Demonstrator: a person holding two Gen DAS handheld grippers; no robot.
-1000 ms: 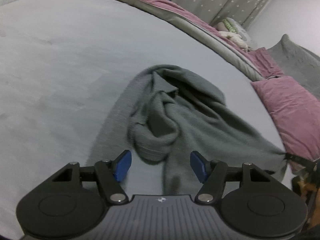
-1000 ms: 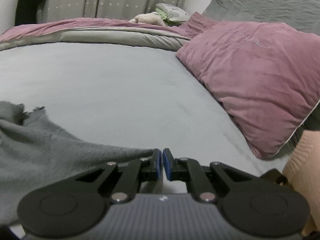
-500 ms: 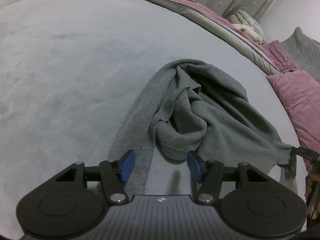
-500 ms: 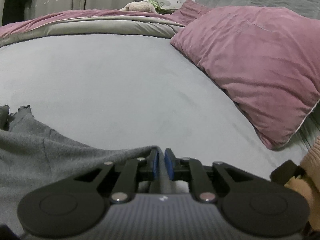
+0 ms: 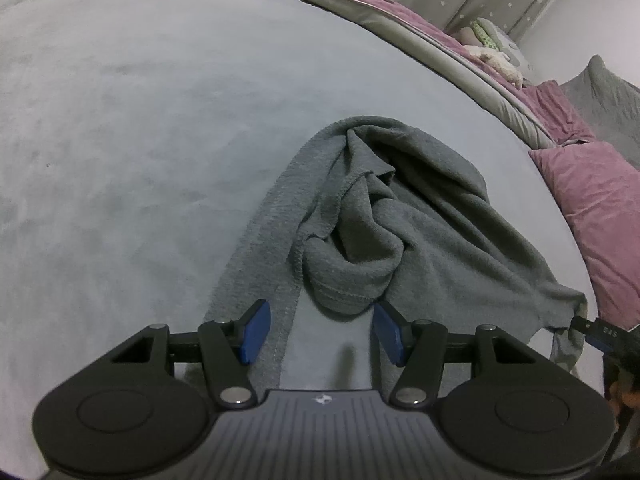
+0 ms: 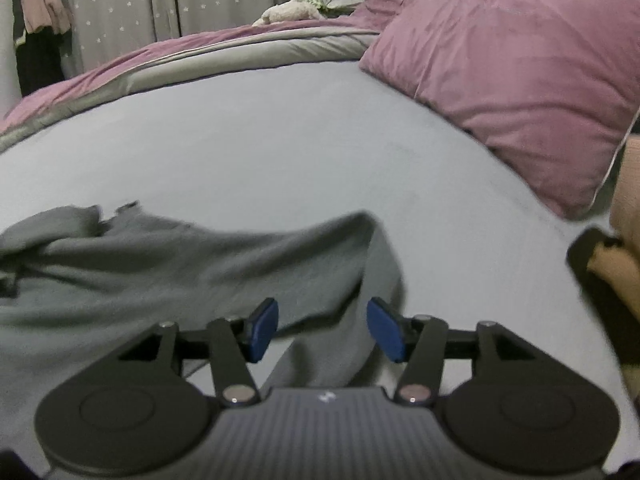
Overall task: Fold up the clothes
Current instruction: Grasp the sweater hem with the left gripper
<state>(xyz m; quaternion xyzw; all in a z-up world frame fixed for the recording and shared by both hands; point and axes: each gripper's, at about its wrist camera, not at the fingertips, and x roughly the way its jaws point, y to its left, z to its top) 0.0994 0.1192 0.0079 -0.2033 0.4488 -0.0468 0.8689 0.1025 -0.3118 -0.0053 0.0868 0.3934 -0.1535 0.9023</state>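
My crumpled grey fleece garment (image 5: 404, 216) lies bunched and unfolded on the pale grey bedsheet (image 5: 120, 140), both my left claw (image 5: 320, 330) and right claw (image 6: 322, 330) released and empty beside its edges; next, I judge, comes spreading it flat.

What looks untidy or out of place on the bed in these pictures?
The grey garment is not flat: it lies crumpled on the bed sheet, with one part rolled into a lump near the open left gripper. One corner lies loose between the fingers of the open right gripper. Nothing looks torn or spilled.
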